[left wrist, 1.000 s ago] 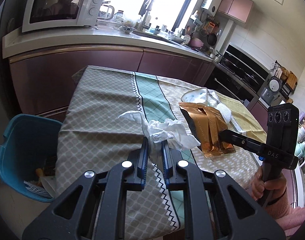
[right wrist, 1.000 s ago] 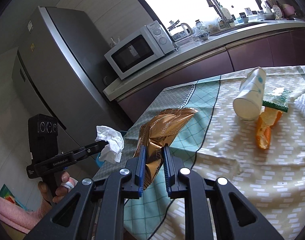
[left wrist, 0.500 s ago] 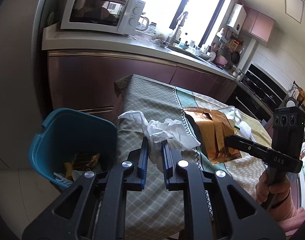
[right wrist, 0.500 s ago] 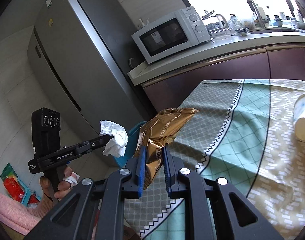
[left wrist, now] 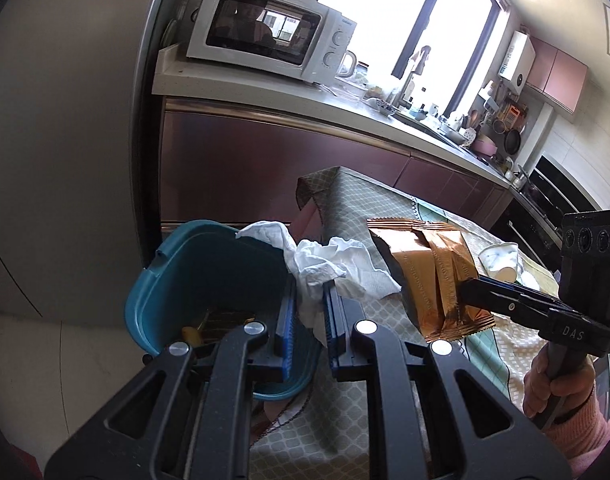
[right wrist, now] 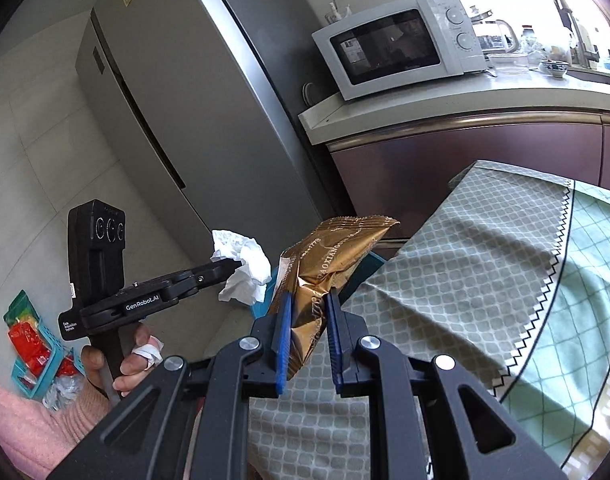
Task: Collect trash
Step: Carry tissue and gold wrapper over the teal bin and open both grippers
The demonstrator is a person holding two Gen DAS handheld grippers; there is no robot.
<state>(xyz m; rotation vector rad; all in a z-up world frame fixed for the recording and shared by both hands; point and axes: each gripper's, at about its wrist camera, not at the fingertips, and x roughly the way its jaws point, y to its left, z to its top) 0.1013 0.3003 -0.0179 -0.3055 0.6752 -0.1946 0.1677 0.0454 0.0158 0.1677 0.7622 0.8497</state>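
My left gripper (left wrist: 308, 294) is shut on a crumpled white tissue (left wrist: 337, 268), held in the air at the right rim of a teal trash bin (left wrist: 193, 276) on the floor. The bin holds some scraps. My right gripper (right wrist: 308, 300) is shut on a gold snack wrapper (right wrist: 333, 256) above the table's left end. In the left wrist view the right gripper (left wrist: 463, 294) shows at the right with the wrapper (left wrist: 433, 276). In the right wrist view the left gripper (right wrist: 235, 266) with the tissue (right wrist: 243, 264) hangs to the left, and only a sliver of the bin (right wrist: 371, 266) shows.
A table under a checked cloth (right wrist: 485, 256) fills the right, with a tipped white cup (left wrist: 499, 258) on it. Dark cabinets (left wrist: 265, 160) with a microwave (left wrist: 265, 44) stand behind, a grey fridge (right wrist: 177, 92) at the left. A small basket of packets (right wrist: 33, 344) lies on the floor.
Both grippers have swung left off the table toward the bin, each keeping its load. The bin has come from the left edge to just under the tissue.
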